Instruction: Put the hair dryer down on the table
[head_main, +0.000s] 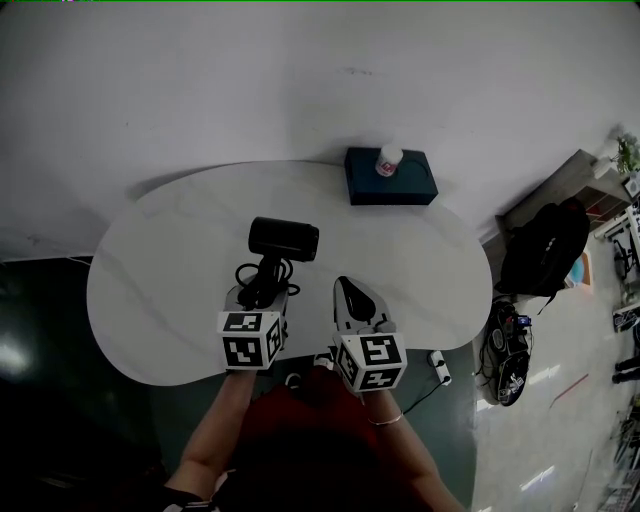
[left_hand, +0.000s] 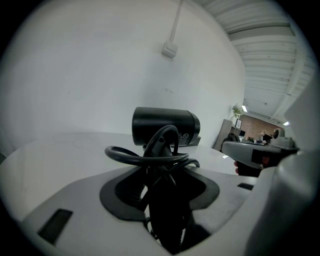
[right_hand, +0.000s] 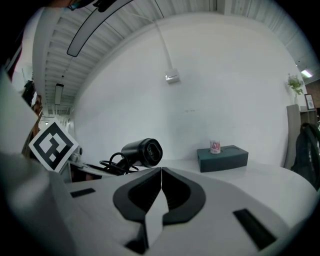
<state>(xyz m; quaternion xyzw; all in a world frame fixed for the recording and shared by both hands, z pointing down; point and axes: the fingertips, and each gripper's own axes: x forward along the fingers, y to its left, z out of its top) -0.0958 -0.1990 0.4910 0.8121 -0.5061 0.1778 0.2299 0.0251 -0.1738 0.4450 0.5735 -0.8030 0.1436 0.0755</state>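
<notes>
Head view: we hold the dryer (head_main: 283, 238) by its handle in the left gripper (head_main: 264, 292), barrel toward 12 o'clock, over the middle of the white table (head_main: 150, 290). We can't tell whether it touches the top. The right gripper (head_main: 350, 292) sits just beside it at 3 o'clock. A dark box (head_main: 405, 188) is at the table's 12 o'clock edge, with a cup (head_main: 389, 159) on top.

Left gripper view: jaws clamped on the handle and the coiled cord (left_hand: 125, 154), barrel at 12 o'clock of them.

Right gripper view: jaws pressed together, nothing between. From the jaws, the dryer is at 11 o'clock with one end facing us, and the box and cup are at 2 o'clock.
</notes>
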